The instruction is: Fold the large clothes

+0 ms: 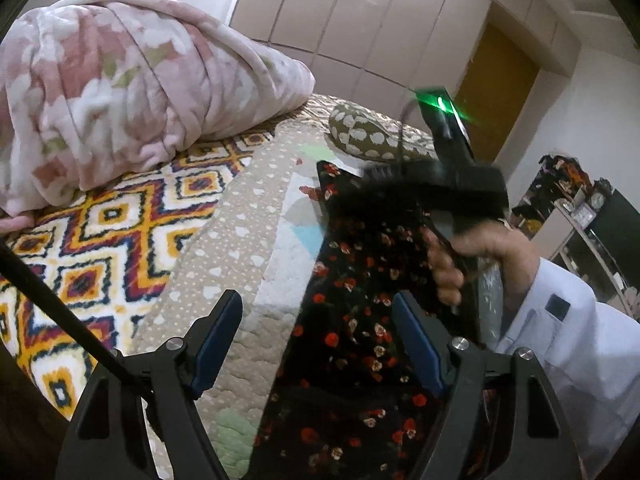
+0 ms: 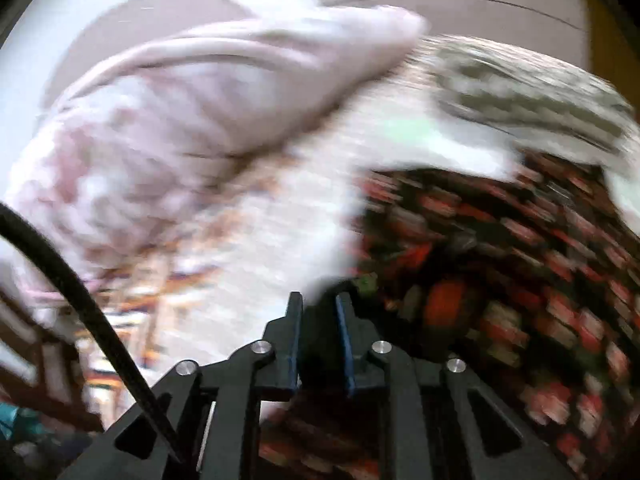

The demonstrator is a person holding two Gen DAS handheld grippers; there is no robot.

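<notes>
Quilted bed (image 1: 240, 248) under floral garment (image 1: 352, 320); left hand-held gripper (image 1: 316, 336) agape, right hand-held gripper (image 2: 318, 308) pinching it.

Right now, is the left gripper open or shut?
Open. The left gripper has its blue-padded fingers spread wide apart above the black floral garment, clamping nothing.

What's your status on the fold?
Left gripper open, empty, over the garment. Right gripper nearly shut on dark garment cloth; view blurred. Pink blanket lies beside, not blocking.
</notes>
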